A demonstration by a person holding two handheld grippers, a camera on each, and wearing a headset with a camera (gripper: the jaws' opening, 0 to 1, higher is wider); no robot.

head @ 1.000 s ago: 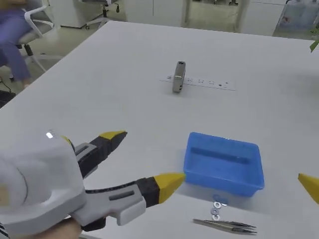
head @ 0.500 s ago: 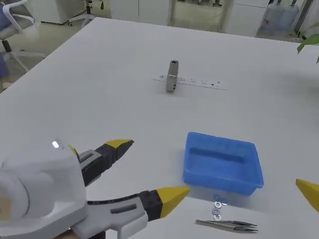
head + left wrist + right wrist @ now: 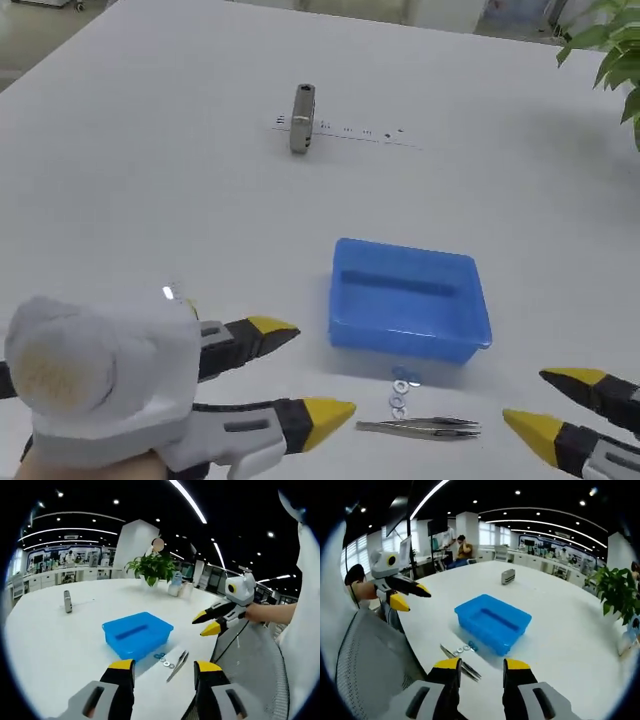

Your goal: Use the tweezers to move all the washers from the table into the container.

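A blue container (image 3: 408,298) sits on the white table (image 3: 180,180), with several small washers (image 3: 402,390) lying just in front of it and metal tweezers (image 3: 420,427) beside them. My left gripper (image 3: 295,372) hovers open at the lower left, nothing between its yellow tips. My right gripper (image 3: 555,405) enters open at the lower right, close to the tweezers' tip end. The left gripper view shows the container (image 3: 137,634), washers (image 3: 164,659), tweezers (image 3: 177,665) and the right gripper (image 3: 207,622). In the right gripper view lie the container (image 3: 492,621), washers (image 3: 462,648) and tweezers (image 3: 461,663).
A small grey metal block (image 3: 302,104) stands on a printed strip (image 3: 345,130) at the far middle of the table. A green plant (image 3: 605,45) reaches in at the upper right. A mesh chair back (image 3: 367,665) sits near the table edge.
The head camera has tilted down and right, so everything shifted up-left. My right gripper has come further into view at the lower right, nearer the tweezers. Both stay open.
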